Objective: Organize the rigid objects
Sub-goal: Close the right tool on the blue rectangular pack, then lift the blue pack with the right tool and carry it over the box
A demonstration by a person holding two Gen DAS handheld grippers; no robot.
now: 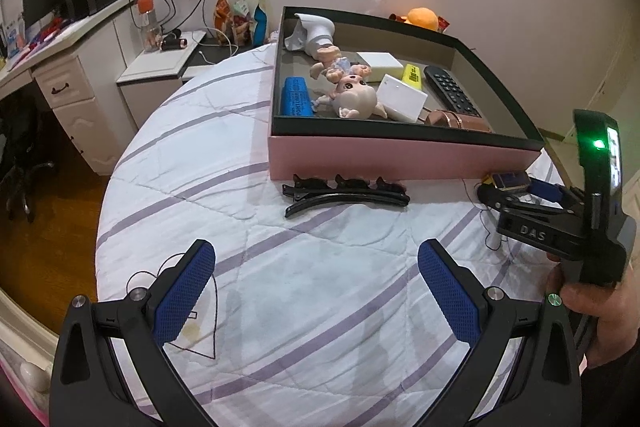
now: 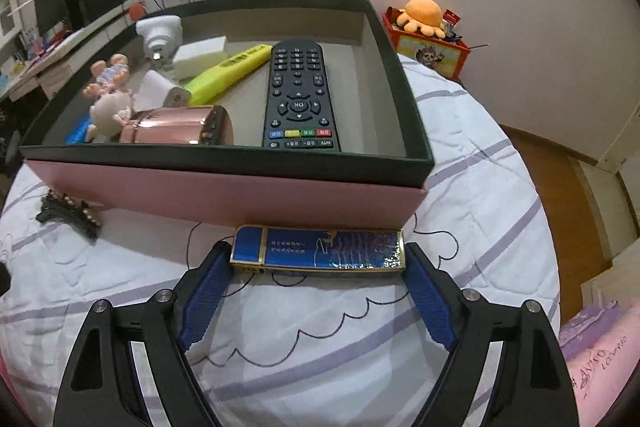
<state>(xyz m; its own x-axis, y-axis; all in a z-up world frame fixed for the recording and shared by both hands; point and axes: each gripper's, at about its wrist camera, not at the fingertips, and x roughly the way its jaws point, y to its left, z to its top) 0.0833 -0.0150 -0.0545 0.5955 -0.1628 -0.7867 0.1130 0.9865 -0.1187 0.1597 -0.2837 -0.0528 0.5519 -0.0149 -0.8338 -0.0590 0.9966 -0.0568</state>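
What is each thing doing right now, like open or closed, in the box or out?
Box: open, no lid on.
Remote: lying flat inside the box.
Doll: lying in the box.
Blue case: on the bed, outside the box, between the right gripper's pads.
Hair clip: on the bed, outside.
Right gripper: open.
Left gripper: open, empty.

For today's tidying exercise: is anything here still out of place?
Yes. Two things lie on the bedspread outside the box: a black hair clip by its front wall, and a blue case by the same wall, between the open right claw's fingers. The rest is boxed.
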